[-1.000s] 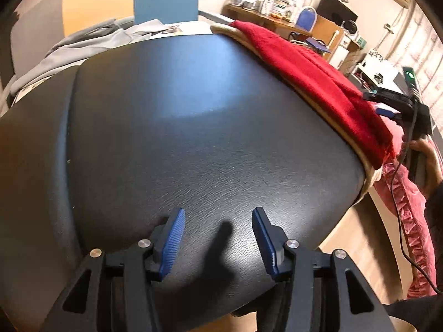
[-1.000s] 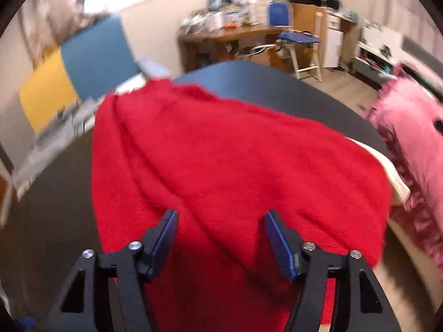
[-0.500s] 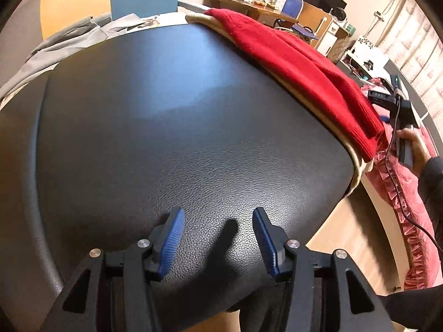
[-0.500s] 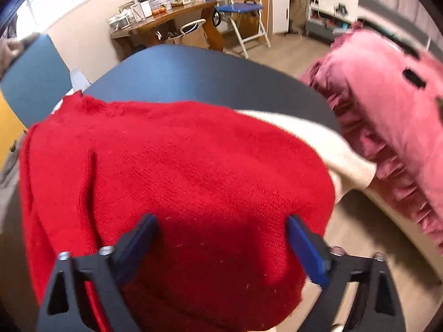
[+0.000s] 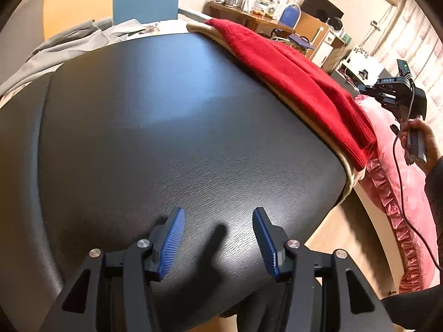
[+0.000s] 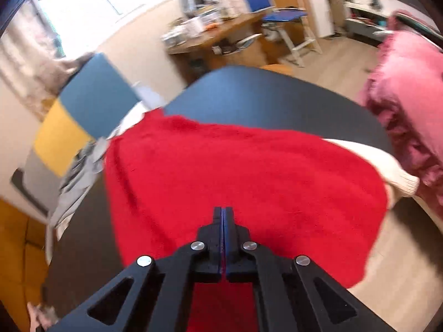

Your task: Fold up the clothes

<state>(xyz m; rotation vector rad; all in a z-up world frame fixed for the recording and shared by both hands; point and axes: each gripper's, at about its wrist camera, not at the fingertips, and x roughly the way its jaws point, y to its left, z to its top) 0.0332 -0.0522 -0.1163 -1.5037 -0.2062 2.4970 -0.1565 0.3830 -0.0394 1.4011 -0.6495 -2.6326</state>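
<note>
Both tongs are in my feeds. On my left, the tongs (image 5: 217, 238) are hanging partly open over the bare black counter (image 5: 166, 138), gripping nothing, their blue pads well apart and casting a shadow on the leather-like top. On my right, the tongs (image 6: 223, 213) have just been closing and now I am seeing the two pads meeting face to face with no cloth between them, poised above the red sweater (image 6: 235, 171). That sweater is lying spread flat along the counter's far right edge from the left camera (image 5: 290, 69), resting on top of a cream garment (image 6: 387, 166) whose cuff is sticking out past the counter's corner. Beyond the counter's right side, a pink frilled cover (image 5: 393, 171) is showing, and grey clothing (image 5: 69, 41) is lying past the counter's far left edge.
</note>
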